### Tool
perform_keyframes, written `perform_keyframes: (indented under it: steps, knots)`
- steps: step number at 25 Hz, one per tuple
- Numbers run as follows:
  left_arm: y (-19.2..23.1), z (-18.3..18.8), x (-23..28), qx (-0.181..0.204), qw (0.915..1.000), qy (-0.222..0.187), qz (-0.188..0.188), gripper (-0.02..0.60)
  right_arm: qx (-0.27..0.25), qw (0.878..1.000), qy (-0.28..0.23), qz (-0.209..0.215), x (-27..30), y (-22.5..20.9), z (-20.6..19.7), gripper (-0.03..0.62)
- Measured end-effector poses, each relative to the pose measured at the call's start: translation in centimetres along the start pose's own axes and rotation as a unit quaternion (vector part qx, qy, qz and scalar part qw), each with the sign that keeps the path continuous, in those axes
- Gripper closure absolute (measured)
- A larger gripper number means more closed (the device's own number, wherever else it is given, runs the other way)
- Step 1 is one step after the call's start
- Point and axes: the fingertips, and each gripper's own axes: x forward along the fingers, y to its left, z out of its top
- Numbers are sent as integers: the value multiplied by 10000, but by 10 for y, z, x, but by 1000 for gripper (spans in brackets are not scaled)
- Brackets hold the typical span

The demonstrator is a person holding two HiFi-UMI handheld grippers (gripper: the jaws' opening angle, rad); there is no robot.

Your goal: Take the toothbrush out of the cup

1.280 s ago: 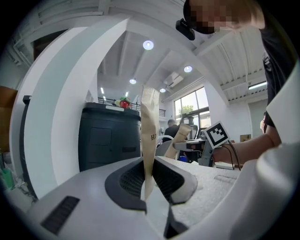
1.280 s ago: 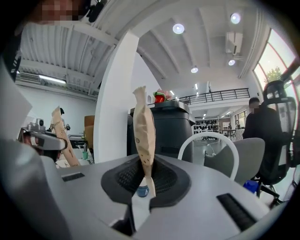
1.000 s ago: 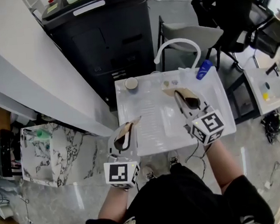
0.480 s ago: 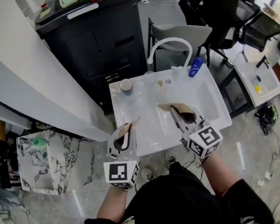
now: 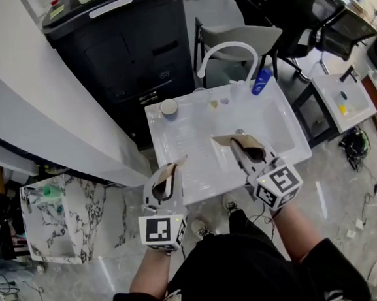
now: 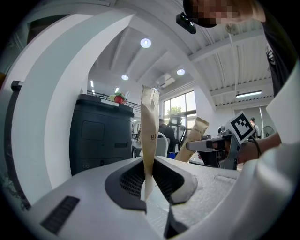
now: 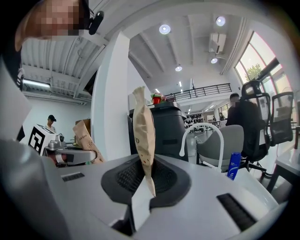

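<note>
The room looks bright and evenly lit to me. Round ceiling lamps [image 6: 145, 43] glow in both gripper views, and daylight enters through a window [image 7: 257, 70] on the right. The glossy floor [image 5: 342, 215] throws pale glare. Both gripper views bend and darken at their edges, and the nearest surfaces blur.

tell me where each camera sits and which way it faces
Head view: on the person's head, looking steeply down at the white sink; shows the torso, left gripper and right gripper.
Left gripper view: on the left gripper, looking level along its fingers, shut on a paper strip, toward the black cabinet; right gripper at right.
Right gripper view: on the right gripper, along its fingers, shut on another paper strip, toward the faucet; left gripper at left.
Shared: both gripper views show the cabinet.
</note>
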Motion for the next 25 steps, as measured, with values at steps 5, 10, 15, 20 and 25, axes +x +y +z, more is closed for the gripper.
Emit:
perform_keyframes:
  steps: [5,10,15,20,25]
  knots:
    - [-6,-4,-4,13,9999,-24,-154,537,-23,9999,-44,-143,-16,5,0,566]
    - [-27,1,-8,57,9998,-120,-179,537,-48,9997,-144,-169,-39,2,5,566]
    - [-63,6,-15,159,9997,-172,-69,537,-244,9993,-271,-39,-74,-4,12,566]
    - [-127,7,-29,257,9992,-208,205,537,-337,9982,-433,257,-128,-15,14,566]
    - [-203,-1,-56,303,9979,-218,524,537,-288,9963,-517,620,-196,-26,5,566]
